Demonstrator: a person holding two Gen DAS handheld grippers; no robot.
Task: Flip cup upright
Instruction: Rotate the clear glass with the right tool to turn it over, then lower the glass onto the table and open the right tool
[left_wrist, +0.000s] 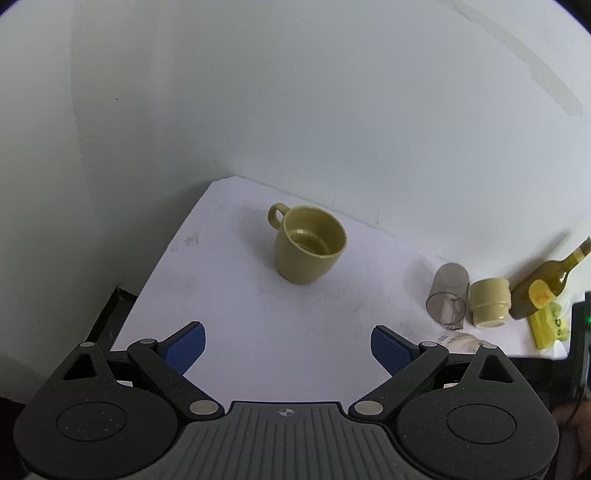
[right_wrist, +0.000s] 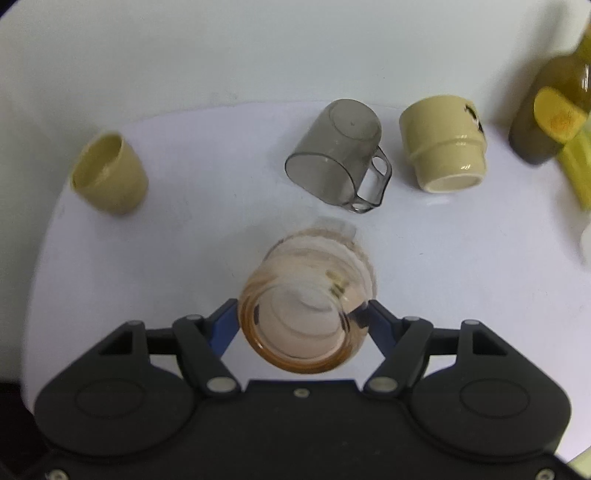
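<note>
A clear amber-tinted glass cup (right_wrist: 308, 306) sits low in the centre of the right wrist view, blurred, its round end facing the camera. The right gripper (right_wrist: 301, 321) clamps it, one blue pad on each side of the cup wall. The cup looks like glass: stiff, smooth, probably slippery and breakable, so a firm grip across the middle of the wall seems safest during the turn.

The left gripper (left_wrist: 288, 349), at the bottom of its own view, is spread wide and holds nothing. Only this view shows the olive mug (left_wrist: 306, 243) standing upright with its handle at upper left. Only the right view shows the held cup clearly, plus a smoky plastic mug (right_wrist: 338, 151) lying on its side and a cream cup (right_wrist: 443, 142) beside it on the white table (right_wrist: 184, 240).
</note>
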